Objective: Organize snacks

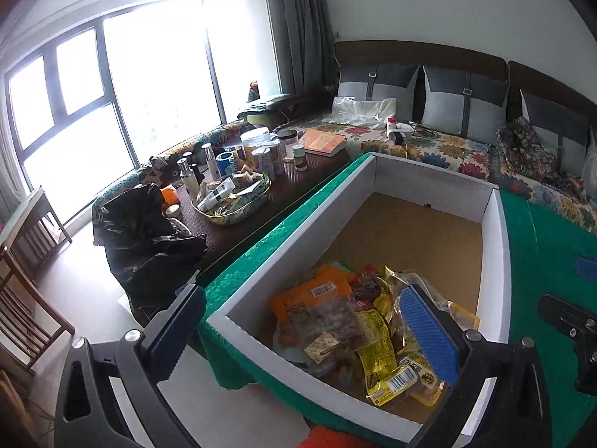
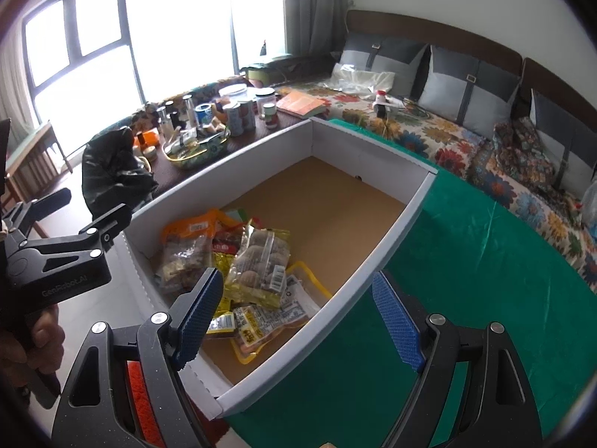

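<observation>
A white cardboard box (image 1: 429,179) with a brown floor stands on a green cloth (image 1: 541,231). Several snack packets (image 1: 335,321), orange, yellow and clear, lie heaped in its near corner. My left gripper (image 1: 302,332) hovers above that heap, jaws wide open, nothing pressed between the blue pads (image 1: 429,332). In the right wrist view the same box (image 2: 373,261) and snack packets (image 2: 261,265) lie below my right gripper (image 2: 298,319). It straddles the box's near wall, open and holding nothing. The left gripper (image 2: 97,203) shows at the left edge, held by a hand.
A dark low table (image 1: 306,175) beyond the box carries a basket (image 1: 231,205), bottles, cans and jars. A black plastic bag (image 1: 141,235) slumps at its near end. A floral-covered sofa (image 1: 447,149) with grey cushions runs behind. Wooden chairs (image 1: 22,298) stand at the left.
</observation>
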